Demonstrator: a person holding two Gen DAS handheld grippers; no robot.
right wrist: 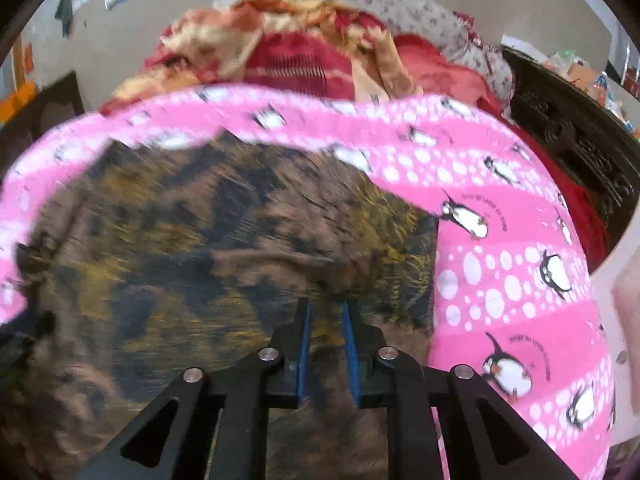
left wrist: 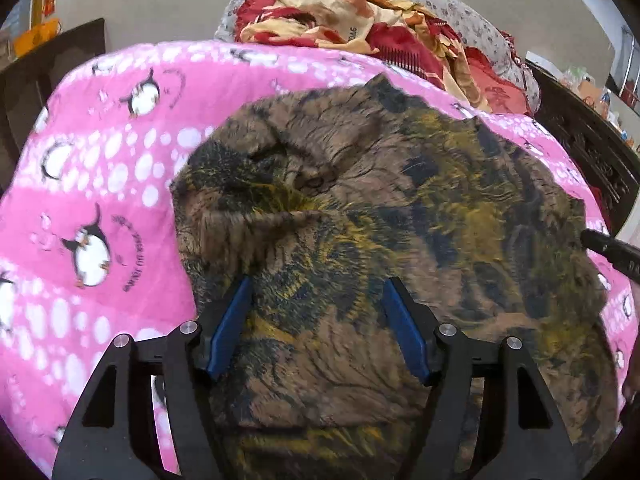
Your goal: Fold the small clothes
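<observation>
Pink penguin-print blanket (left wrist: 120, 184) covers the bed, with a heap of red and cream bedding (left wrist: 360, 20) piled at its far edge against a plain wall. On the blanket lies the small garment (left wrist: 380, 208), a brown, yellow and dark mottled piece, spread out but rumpled, with a raised crease near its far left part. It fills the middle of the bed, its right edge running close to the bed's right side.

The left gripper (left wrist: 318, 320) hangs over the garment's near half with its jaws wide apart and nothing between them. The right gripper (right wrist: 326, 344) sits low over the garment's near right corner, its jaws drawn to a narrow gap; whether cloth is pinched between them cannot be told, since that view is blurred.

This looks like the start of a fold: the piece is laid out and an edge is being taken. Next, the left jaws likely need to close on a matching edge, so both corners can lift together and carry across evenly.
</observation>
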